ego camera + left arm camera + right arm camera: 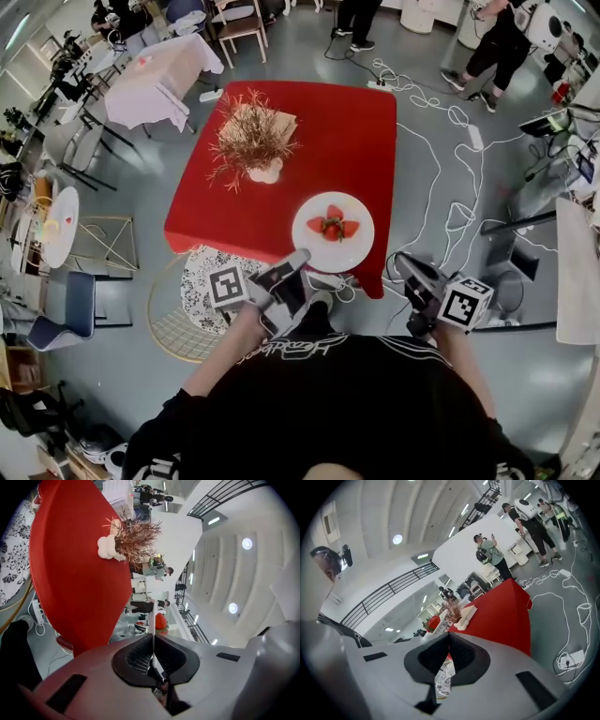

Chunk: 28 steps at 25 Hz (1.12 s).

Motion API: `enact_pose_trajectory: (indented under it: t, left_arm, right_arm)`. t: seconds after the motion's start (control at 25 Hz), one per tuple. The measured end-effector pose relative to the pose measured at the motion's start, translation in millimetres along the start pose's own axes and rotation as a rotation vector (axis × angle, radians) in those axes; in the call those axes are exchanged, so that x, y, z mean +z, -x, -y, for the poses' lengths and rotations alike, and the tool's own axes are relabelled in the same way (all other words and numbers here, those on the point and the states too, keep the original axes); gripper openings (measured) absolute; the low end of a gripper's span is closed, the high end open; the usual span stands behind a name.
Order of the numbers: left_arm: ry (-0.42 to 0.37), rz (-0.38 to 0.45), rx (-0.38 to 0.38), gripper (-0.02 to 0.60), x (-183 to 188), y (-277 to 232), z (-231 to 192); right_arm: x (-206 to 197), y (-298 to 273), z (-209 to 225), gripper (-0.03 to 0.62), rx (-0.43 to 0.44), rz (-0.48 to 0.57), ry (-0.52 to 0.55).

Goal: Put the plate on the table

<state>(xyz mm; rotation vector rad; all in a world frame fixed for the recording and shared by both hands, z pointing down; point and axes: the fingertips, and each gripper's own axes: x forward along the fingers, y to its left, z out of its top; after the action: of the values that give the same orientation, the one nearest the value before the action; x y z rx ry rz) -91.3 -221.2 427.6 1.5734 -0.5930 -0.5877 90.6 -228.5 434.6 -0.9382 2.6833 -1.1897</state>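
Over red surface [356,122] near edge: plate [358,253] with strawberries [333,227], rim clenched in left gripper [300,258] jaws; right gripper [405,265] jaws closed, empty. Keep plate level, lower gently, release once fully seated.

**A wide, high-ceilinged hall used as a lab-like work space**

A bare grey floor [300,52] spreads around a square desk under a red cloth [347,122]. Loose white cables [441,178] and a white power strip [473,138] trail across the floor at the right. At the upper left stand a second desk draped in white cloth [159,80] and a wooden chair [242,26]. People in dark clothes [497,47] stand along the top edge. The right gripper view shows a tall white ceiling with round ceiling lamps [397,539] and a black-railed upper gallery [389,591].
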Motion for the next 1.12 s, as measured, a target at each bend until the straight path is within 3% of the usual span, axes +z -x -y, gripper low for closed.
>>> enact_pose_trajectory:
  t: [0.12,0.28,0.44,0.84,1.12]
  left_arm:
    - [-0.042,-0.007,0.022,0.017,18.4,-13.4,-9.9]
    - [-0.016,-0.001,0.031,0.017,37.1,-30.3,-20.6]
    - [-0.04,-0.003,0.042,0.017,51.5,-43.3,-28.3]
    - [-0.037,0.006,0.012,0.017,74.0,-82.0,-34.7]
    - [-0.027,0.054,-0.035,0.017,96.0,-118.4,-46.0]
  right_arm:
    - [8.0,-18.6,14.9,0.008,-0.005,0.011,-0.058]
    - [19.0,-38.1,28.9,0.008,-0.015,0.021,-0.09]
    - [16.5,-52.3,40.2,0.008,-0.022,0.002,-0.11]
    - [10.4,-53.4,63.8,0.008,-0.056,0.002,-0.172]
    - [13.9,-47.0,78.3,0.008,-0.067,0.019,-0.209]
